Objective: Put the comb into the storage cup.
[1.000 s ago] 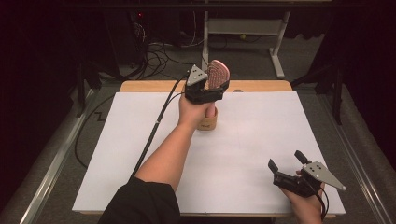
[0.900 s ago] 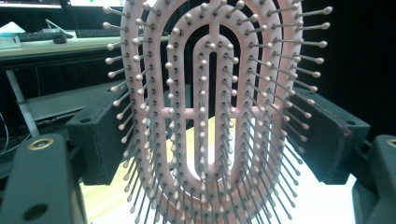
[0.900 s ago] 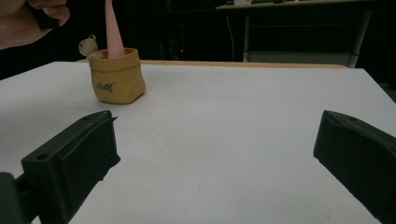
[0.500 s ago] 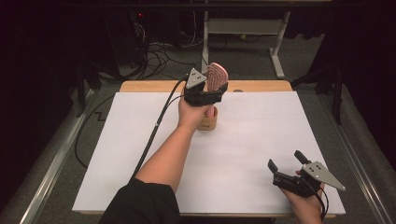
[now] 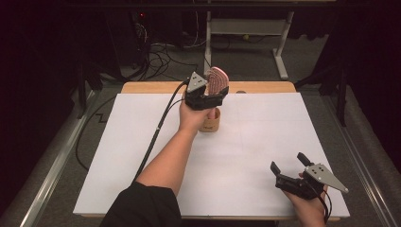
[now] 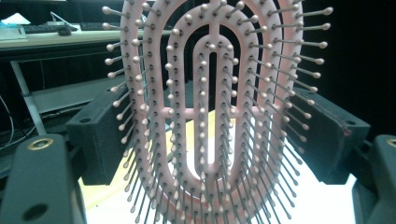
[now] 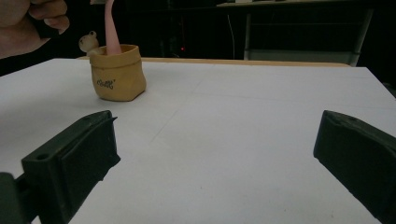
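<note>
A pink hairbrush (image 5: 218,79) stands upright, its bristled head (image 6: 215,93) between the jaws of my left gripper (image 5: 208,92). Both pads press against the sides of the head. The brush's handle (image 7: 111,23) runs down into a small tan pot (image 5: 209,123) at the back middle of the white sheet. That pot (image 7: 117,72) sits far left in the right gripper view, with the person's left hand (image 7: 28,23) above it. My right gripper (image 5: 288,161) rests low at the front right, open, with nothing between its jaws.
The white sheet (image 5: 265,142) covers a wooden table (image 5: 265,87) whose far edge shows behind the pot. A small pale figure (image 7: 88,42) sits behind the pot. Cables and a table frame lie on the dark floor beyond. The left gripper's cable (image 5: 156,132) trails across the sheet.
The left gripper and the brush have sunk very slightly toward the pot. The right gripper has stayed where it was.
</note>
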A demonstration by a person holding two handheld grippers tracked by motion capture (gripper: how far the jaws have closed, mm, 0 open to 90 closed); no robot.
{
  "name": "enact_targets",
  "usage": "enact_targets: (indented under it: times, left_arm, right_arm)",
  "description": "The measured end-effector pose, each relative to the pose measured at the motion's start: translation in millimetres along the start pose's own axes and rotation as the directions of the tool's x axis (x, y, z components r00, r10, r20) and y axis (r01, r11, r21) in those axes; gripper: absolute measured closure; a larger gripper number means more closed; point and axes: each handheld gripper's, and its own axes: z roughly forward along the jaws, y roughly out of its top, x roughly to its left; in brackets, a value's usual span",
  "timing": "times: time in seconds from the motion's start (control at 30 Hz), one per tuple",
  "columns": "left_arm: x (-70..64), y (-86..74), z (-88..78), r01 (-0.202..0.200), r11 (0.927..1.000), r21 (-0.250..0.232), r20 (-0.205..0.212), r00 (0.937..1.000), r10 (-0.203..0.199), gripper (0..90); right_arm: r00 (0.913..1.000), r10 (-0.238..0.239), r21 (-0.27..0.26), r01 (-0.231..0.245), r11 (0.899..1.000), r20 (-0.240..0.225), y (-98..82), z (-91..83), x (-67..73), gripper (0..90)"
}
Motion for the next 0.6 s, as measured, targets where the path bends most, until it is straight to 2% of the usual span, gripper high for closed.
enact_targets:
  times: [0.3,0.47,0.6]
  left_arm:
    - [-0.5,-4.6,0.4,0.002,0.9999,0.012,-0.004,1.0,-0.002,19.9]
    - [1.8,-10.4,0.6,0.03,0.9994,0.015,-0.01,0.9995,-0.029,19.9]
    - [2.7,-13.1,0.5,0.036,0.9991,0.024,-0.014,0.9993,-0.036,19.8]
  right_arm:
    - [1.0,0.001,0.0,-0.001,1.0,0.001,0.0,-0.1,0.1,0.2]
    - [1.0,-0.001,0.002,0.001,1.0,0.0,0.0,0.1,0.4,0.2]
    - [1.0,-0.001,0.002,0.001,1.0,-0.001,0.1,0.2,0.9,0.3]
